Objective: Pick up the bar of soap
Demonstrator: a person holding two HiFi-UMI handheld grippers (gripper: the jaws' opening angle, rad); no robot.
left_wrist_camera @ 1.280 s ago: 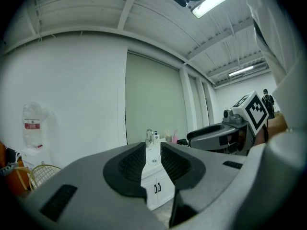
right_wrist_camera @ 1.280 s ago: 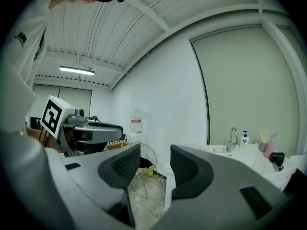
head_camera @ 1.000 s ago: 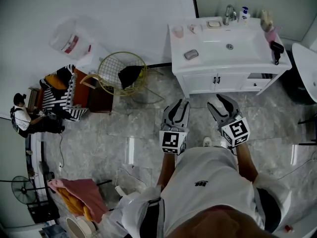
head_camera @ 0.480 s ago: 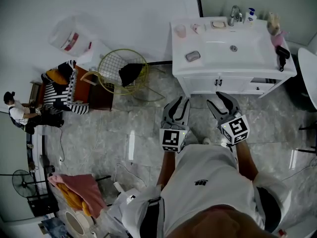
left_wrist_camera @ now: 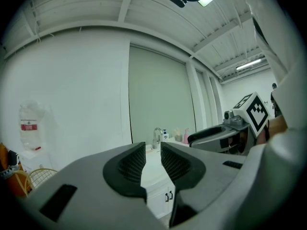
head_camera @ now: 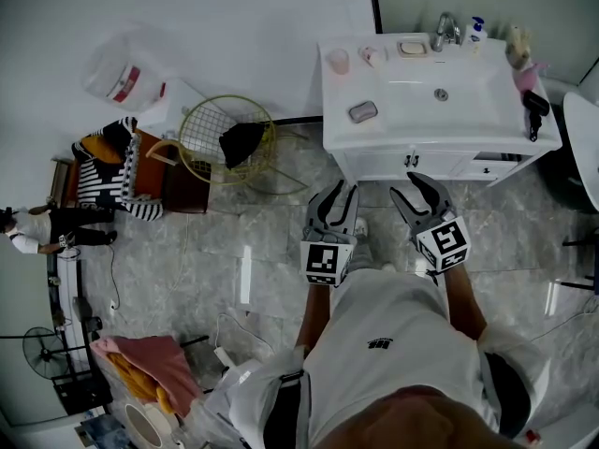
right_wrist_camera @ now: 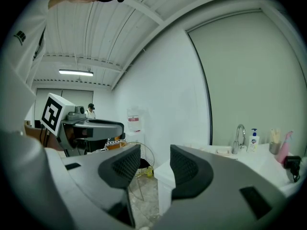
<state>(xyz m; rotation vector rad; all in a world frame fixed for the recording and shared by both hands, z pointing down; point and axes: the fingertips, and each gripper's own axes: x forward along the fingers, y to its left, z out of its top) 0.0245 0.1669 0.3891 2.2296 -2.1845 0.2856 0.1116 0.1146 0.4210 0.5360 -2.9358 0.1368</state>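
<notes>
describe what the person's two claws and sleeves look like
The left claw and the right claw both have grey bodies that end in two curved jaws lined with ribbed black pads. Each carries a white cube printed with black square markers. The person wears a white short-sleeved shirt with a small dark logo on the chest.

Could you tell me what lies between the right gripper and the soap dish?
Head view: past the right gripper come the vanity's cabinet doors, then the sink basin.
</notes>
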